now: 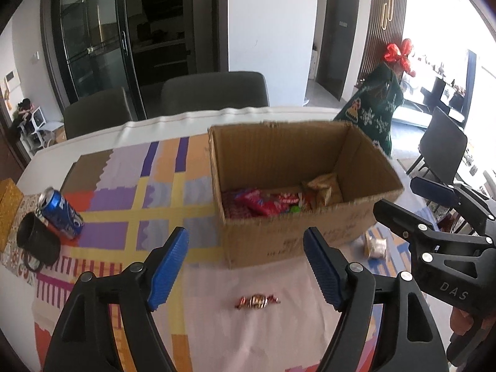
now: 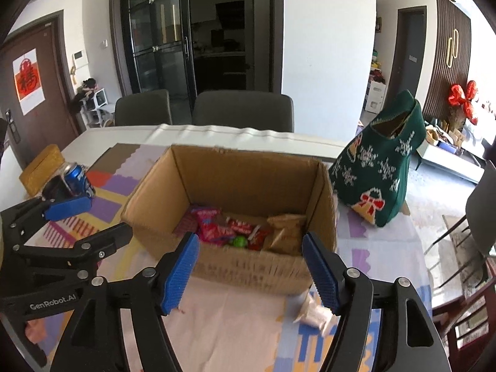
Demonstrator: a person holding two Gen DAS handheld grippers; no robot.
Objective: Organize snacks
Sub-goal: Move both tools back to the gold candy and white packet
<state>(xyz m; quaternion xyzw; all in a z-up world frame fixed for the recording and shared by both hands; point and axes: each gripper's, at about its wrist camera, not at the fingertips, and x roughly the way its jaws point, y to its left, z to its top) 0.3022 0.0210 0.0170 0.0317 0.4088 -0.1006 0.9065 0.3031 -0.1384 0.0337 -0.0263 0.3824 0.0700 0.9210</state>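
The box [image 2: 235, 217] sits mid-table and holds several snack packets. Both grippers stand on its near side. The left gripper [image 1: 246, 268] is wide and empty, with a wrapped candy [image 1: 256, 301] on the cloth just beneath it. The right gripper [image 2: 250, 269] is likewise wide and empty, a pale packet [image 2: 313, 311] lying near the box's front right corner. The step in hand appears to be fetching the remaining loose snacks; next, each gripper must descend, straddle its item and close.
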